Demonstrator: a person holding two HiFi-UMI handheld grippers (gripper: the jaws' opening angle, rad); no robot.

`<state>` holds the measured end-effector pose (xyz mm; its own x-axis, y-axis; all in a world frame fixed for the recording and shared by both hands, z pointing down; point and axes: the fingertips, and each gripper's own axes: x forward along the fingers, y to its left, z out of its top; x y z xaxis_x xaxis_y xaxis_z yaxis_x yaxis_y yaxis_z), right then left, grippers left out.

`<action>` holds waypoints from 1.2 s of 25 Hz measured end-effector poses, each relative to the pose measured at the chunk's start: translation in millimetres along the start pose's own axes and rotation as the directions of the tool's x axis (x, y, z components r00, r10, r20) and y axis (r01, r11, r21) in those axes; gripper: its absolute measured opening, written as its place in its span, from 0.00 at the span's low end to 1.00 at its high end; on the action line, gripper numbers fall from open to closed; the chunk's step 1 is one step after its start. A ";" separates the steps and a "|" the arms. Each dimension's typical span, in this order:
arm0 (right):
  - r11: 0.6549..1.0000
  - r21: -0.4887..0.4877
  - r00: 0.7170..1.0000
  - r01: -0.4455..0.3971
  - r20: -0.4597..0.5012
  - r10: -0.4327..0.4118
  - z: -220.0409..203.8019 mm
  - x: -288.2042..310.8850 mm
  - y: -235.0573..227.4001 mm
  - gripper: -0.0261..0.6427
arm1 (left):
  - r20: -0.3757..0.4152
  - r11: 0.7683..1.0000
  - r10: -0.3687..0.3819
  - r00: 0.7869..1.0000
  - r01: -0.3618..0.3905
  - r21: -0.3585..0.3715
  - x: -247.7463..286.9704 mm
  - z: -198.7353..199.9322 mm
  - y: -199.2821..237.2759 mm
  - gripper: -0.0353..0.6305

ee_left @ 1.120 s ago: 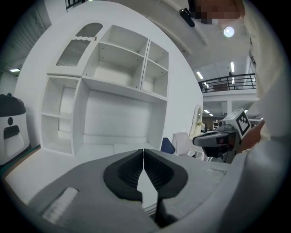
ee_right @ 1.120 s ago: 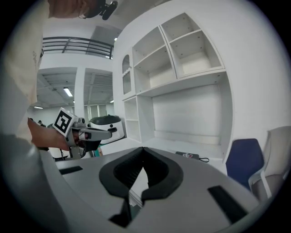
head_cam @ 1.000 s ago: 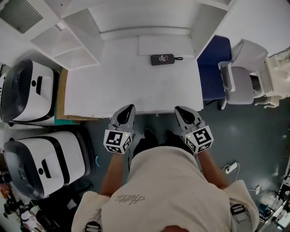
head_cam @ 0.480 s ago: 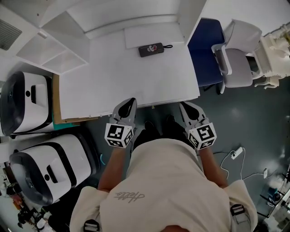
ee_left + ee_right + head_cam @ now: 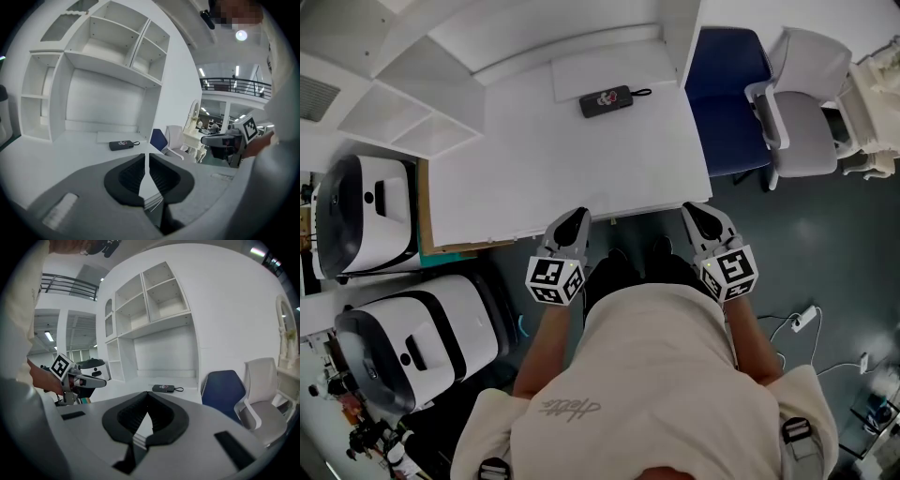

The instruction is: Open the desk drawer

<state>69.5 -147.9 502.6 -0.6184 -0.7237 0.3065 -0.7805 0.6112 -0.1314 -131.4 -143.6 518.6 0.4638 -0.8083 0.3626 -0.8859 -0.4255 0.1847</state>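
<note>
Drawer presumably hides under the table (image 5: 581, 159) edge, just ahead of left tool (image 5: 576, 217) and right tool (image 5: 700, 212) (both shut, empty, equally near)

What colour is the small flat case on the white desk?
The small flat case is black with a red-and-white mark; best in head view.

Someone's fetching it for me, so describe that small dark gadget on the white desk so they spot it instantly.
Find the white desk with built-in shelves beside the blue chair. Near the back of the desktop, toward the chair side, lies a small dark rectangular gadget with a short cord loop at one end. It is the only dark thing on the white top.
</note>
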 end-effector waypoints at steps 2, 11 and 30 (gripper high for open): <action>1.000 0.012 1.000 0.000 -0.005 0.000 -4.3 -1.2 -9.0 0.04 | -0.023 1.000 0.004 1.000 -0.005 -0.019 4.0 -7.9 -4.4 0.22; 0.997 0.010 0.996 -0.077 -0.034 0.078 -15.3 3.1 -25.5 0.04 | -0.107 0.994 0.071 0.992 -0.079 -0.075 20.0 -46.4 -4.8 0.28; 0.992 0.000 0.986 -0.124 -0.113 0.123 -22.1 20.7 -46.1 0.04 | -0.462 0.935 0.055 0.885 -0.208 -0.287 72.7 -226.1 20.2 0.25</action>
<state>94.7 -184.0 535.8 -0.6953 -0.6018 0.3929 -0.6979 0.6960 -0.1688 -116.7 -119.0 755.3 0.3593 -0.5513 0.7530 -0.9263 -0.1124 0.3597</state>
